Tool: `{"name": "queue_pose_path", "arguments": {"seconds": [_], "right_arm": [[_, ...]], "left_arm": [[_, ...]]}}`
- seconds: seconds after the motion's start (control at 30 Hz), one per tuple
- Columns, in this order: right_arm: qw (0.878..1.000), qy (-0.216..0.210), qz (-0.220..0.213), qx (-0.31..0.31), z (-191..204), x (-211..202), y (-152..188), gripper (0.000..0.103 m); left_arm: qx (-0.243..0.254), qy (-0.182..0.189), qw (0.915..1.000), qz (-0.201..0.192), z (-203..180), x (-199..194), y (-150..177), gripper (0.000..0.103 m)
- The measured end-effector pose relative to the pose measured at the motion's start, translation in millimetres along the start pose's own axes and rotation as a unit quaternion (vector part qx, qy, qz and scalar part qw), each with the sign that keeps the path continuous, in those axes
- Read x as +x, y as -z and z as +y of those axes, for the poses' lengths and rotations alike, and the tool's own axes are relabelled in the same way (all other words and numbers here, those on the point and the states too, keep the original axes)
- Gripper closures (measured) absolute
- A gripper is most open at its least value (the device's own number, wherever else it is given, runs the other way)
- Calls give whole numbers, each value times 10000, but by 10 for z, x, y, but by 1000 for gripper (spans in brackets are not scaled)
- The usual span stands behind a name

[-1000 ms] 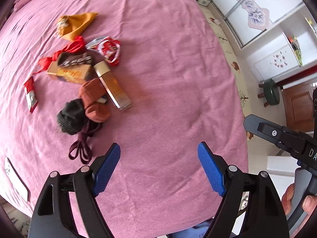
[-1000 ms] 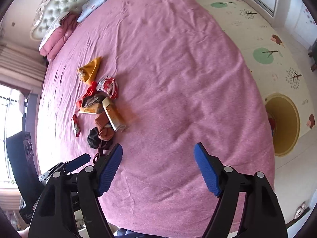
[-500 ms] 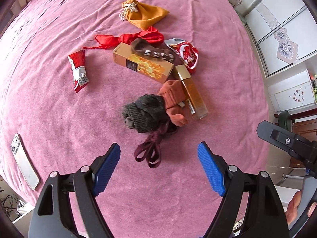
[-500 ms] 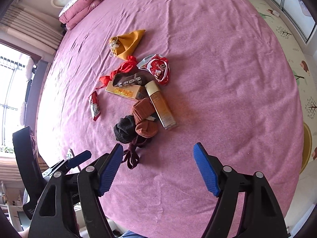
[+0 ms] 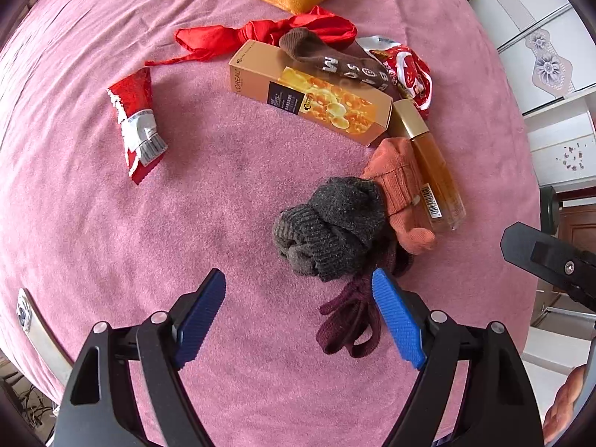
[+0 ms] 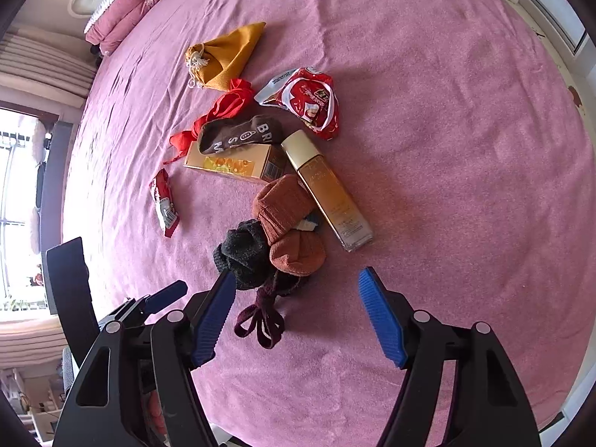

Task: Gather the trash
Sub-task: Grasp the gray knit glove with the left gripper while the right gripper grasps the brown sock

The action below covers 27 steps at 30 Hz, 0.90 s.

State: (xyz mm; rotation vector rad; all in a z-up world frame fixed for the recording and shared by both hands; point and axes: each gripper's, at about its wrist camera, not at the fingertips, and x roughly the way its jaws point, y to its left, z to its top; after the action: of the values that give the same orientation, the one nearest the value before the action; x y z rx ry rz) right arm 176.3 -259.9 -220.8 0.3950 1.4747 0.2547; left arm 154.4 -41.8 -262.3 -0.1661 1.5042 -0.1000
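Note:
A pile lies on the pink bed (image 5: pixel 93 223). A red snack wrapper (image 5: pixel 138 123) lies apart at the left, also in the right wrist view (image 6: pixel 165 205). A crumpled red-and-white wrapper (image 5: pixel 408 70) (image 6: pixel 307 102) lies at the far side. A gold carton (image 5: pixel 313 102) (image 6: pixel 238 164) and an amber bottle (image 5: pixel 434 171) (image 6: pixel 327 190) lie among socks. My left gripper (image 5: pixel 298 316) is open and empty, just short of the grey sock (image 5: pixel 331 231). My right gripper (image 6: pixel 298 316) is open and empty above a dark maroon band (image 6: pixel 260 320).
An orange sock (image 6: pixel 287 219), a brown sock (image 6: pixel 238 134), a red ribbon (image 5: pixel 260 35) and a mustard pouch (image 6: pixel 223 56) share the pile. A phone (image 5: pixel 33 327) lies at the bed's near left edge. Pillows (image 6: pixel 123 3) lie at the bed's head. White cabinets (image 5: pixel 540 37) stand at the right.
Both grippers have moved closer to the pile, which now fills more of each view. Both stay open and empty.

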Motion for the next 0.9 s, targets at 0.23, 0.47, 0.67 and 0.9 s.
{"name": "queue_pose_path", "arguments": {"seconds": [0.23,0.47,0.67,0.9], "right_arm": [[9998,33,102,161,-28,182,-134,36],[9995,40,277,139,-39,308,-169,36],[9993,11,342,142,-4,372,-249,36],[9990,38,446,83,82,540,-330,36]], "left_arm": [[327,-155,9993,101,-53,332,-179,21],[409,113,9989,196,-111,413,-141,23],[829,-55,9963,233,-238,510,-147,48],[196,625,9977,180,33,335,-173,63]]}}
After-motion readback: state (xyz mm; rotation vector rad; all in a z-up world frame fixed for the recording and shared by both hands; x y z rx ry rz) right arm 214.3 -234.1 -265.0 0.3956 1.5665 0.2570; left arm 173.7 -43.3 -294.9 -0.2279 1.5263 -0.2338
